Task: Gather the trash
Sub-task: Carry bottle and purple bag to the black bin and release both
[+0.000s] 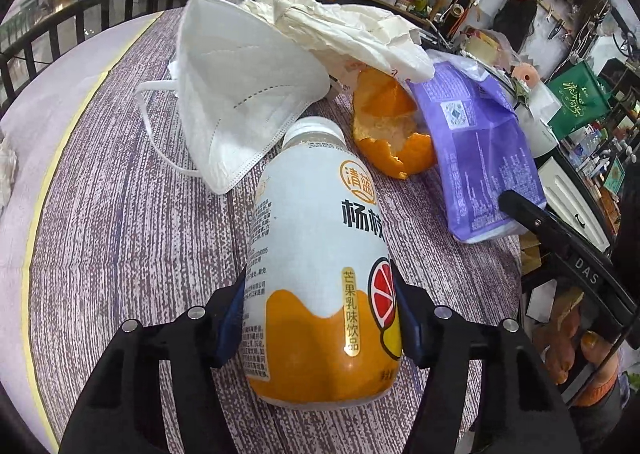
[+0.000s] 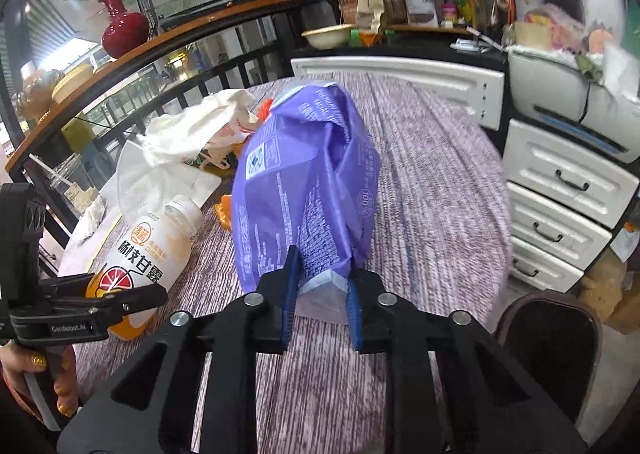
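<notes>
- Trash lay scattered over a round counter (image 1: pixel 132 213) covered in a purple-and-white woven cloth.
- Left tongs (image 1: pixel 320 314) sat at the bottom centre of the left wrist view, their blue pads pressed against both sides of a drink bottle (image 1: pixel 320 274), pinching its orange lower part.
- That bottle lay on its side on the counter, white cap pointing toward the upper middle of the frame, label with a grapefruit slice facing up.
- Just beyond the cap, a white face mask (image 1: pixel 240 93) stood tented in the upper left centre, its ear loops trailing on the cloth.
- An orange peel (image 1: pixel 388 129) sat just right of the cap, partly under a crumpled white paper wrapper (image 1: pixel 340 25) in the upper centre.
- A purple packet (image 1: pixel 480 149) lay at the right of that frame, beside the peel.
- Right tongs (image 2: pixel 320 294) filled the lower centre of the right wrist view, nearly pressed together and pinching the near, sealed end of the purple packet (image 2: pixel 304 181).
- The packet's far end stretched toward the upper centre of that frame; whether it was lifted off the cloth could not be told.
- At the lower left of the right wrist view, a hand (image 2: pixel 40 378) with gold-painted nails gripped the handle of the left tongs.
- White drawers (image 2: pixel 560 193) stood at the right edge beyond the counter.
</notes>
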